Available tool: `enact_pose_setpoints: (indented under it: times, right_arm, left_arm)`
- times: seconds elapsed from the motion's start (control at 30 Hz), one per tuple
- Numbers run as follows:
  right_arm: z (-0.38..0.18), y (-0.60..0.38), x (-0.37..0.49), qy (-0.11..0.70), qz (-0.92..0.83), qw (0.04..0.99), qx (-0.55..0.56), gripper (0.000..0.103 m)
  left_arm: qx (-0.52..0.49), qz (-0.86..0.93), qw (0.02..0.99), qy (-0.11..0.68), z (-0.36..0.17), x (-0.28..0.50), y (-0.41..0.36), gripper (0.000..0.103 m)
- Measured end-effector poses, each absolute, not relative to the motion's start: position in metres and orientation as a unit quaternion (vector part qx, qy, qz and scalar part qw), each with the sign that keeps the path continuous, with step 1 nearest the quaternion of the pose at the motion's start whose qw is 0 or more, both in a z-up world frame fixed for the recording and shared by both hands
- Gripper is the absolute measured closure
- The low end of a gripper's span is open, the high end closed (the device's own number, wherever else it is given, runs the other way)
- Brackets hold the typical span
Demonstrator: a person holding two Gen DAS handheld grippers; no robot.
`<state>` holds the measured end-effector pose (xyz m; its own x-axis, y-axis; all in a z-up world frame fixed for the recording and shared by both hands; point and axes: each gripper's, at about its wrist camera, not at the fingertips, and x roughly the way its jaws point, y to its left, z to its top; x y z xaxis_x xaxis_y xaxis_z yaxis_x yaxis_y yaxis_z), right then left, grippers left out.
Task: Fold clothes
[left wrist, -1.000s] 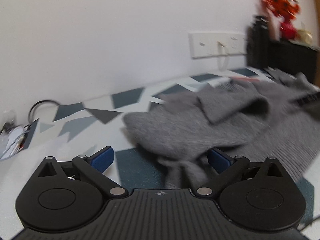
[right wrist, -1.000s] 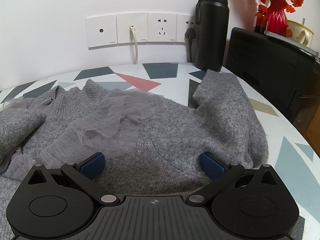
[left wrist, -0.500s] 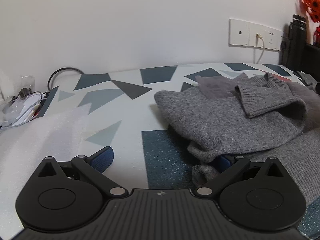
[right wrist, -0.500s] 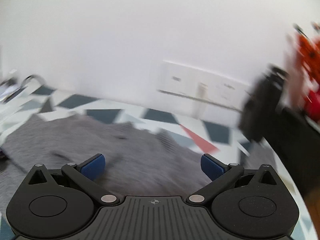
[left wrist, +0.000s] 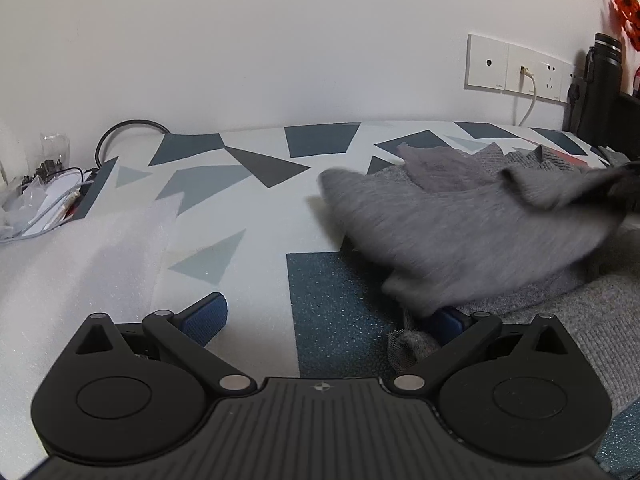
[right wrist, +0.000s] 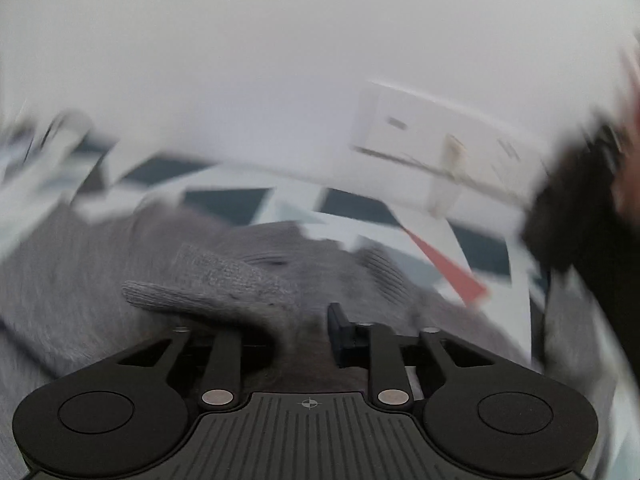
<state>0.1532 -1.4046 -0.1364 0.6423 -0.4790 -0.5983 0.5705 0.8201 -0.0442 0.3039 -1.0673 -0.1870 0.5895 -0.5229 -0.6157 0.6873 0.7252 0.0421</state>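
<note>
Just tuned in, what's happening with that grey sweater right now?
A person holding two grippers is folding a grey sweater on a patterned table. The right gripper has closed on a ribbed edge of the knit, and its view is blurred by motion. The left gripper is open beside the sweater's near edge, gripping nothing. The fold is unfinished.

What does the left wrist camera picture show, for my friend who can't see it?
A grey sweater lies crumpled on a table patterned with blue and grey shapes, one blurred part lifted at the right. The left claw is open at its edge. White wall sockets sit behind.
</note>
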Motion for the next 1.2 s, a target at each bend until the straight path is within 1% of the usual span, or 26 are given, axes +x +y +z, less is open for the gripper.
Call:
enact_pose_setpoints:
  times: [0.07, 0.13, 0.17, 0.2, 0.33, 0.47, 0.53, 0.57, 0.6, 0.63, 0.7, 0.73, 0.77, 0.8, 0.97, 1.07, 1.2]
  right_arm:
    - [-0.136, -1.428, 0.134, 0.304, -0.307, 0.891, 0.140, 0.094]
    - [-0.141, -1.444, 0.120, 0.314, -0.302, 0.880, 0.188, 0.081]
    - [-0.144, -1.449, 0.113, 0.317, -0.299, 0.876, 0.204, 0.070]
    - [-0.144, -1.451, 0.109, 0.315, -0.300, 0.876, 0.209, 0.065]
    - [-0.140, -1.456, 0.103, 0.298, -0.302, 0.880, 0.215, 0.063]
    - [-0.134, -1.461, 0.115, 0.293, -0.322, 0.880, 0.191, 0.052]
    - [-0.131, -1.466, 0.117, 0.293, -0.331, 0.878, 0.184, 0.053]
    - [-0.130, -1.469, 0.117, 0.292, -0.335, 0.877, 0.182, 0.064]
    - [-0.129, -1.472, 0.117, 0.292, -0.338, 0.876, 0.180, 0.082]
    - [-0.130, -1.476, 0.113, 0.293, -0.341, 0.873, 0.187, 0.086]
    - [-0.133, -1.484, 0.101, 0.297, -0.343, 0.866, 0.211, 0.085]
    - [-0.134, -1.488, 0.096, 0.298, -0.345, 0.862, 0.223, 0.083]
    - [-0.136, -1.492, 0.090, 0.300, -0.346, 0.857, 0.235, 0.075]
    - [-0.137, -1.495, 0.082, 0.298, -0.349, 0.855, 0.244, 0.072]
    - [-0.139, -1.516, 0.050, 0.276, -0.336, 0.848, 0.305, 0.071]
    - [-0.144, -1.518, 0.051, 0.296, -0.331, 0.845, 0.300, 0.071]
    - [-0.148, -1.512, 0.059, 0.305, -0.329, 0.851, 0.273, 0.066]
  left_arm:
    - [0.137, -0.345, 0.880, 0.297, -0.187, 0.305, -1.067, 0.000]
    - [0.135, -0.346, 0.879, 0.299, -0.187, 0.306, -1.067, 0.000]
    - [0.134, -0.347, 0.879, 0.300, -0.187, 0.306, -1.067, 0.000]
    - [0.133, -0.347, 0.878, 0.301, -0.187, 0.306, -1.067, 0.000]
    - [0.134, -0.346, 0.879, 0.300, -0.188, 0.306, -1.067, 0.000]
    - [0.133, -0.346, 0.879, 0.300, -0.188, 0.306, -1.067, 0.000]
    - [0.133, -0.346, 0.879, 0.301, -0.188, 0.306, -1.067, 0.000]
    - [0.132, -0.346, 0.879, 0.301, -0.188, 0.306, -1.067, 0.000]
    - [0.131, -0.347, 0.878, 0.302, -0.188, 0.307, -1.067, 0.000]
    - [0.130, -0.347, 0.878, 0.303, -0.189, 0.307, -1.066, 0.000]
    - [0.128, -0.348, 0.878, 0.304, -0.189, 0.308, -1.066, 0.000]
    - [0.128, -0.348, 0.878, 0.304, -0.189, 0.308, -1.066, 0.000]
    - [0.127, -0.348, 0.878, 0.304, -0.190, 0.308, -1.066, 0.000]
    - [0.127, -0.348, 0.878, 0.305, -0.190, 0.308, -1.066, 0.000]
    - [0.129, -0.346, 0.879, 0.303, -0.190, 0.307, -1.067, 0.000]
    - [0.130, -0.345, 0.879, 0.302, -0.190, 0.307, -1.067, 0.000]
    - [0.132, -0.345, 0.880, 0.300, -0.190, 0.306, -1.067, 0.000]
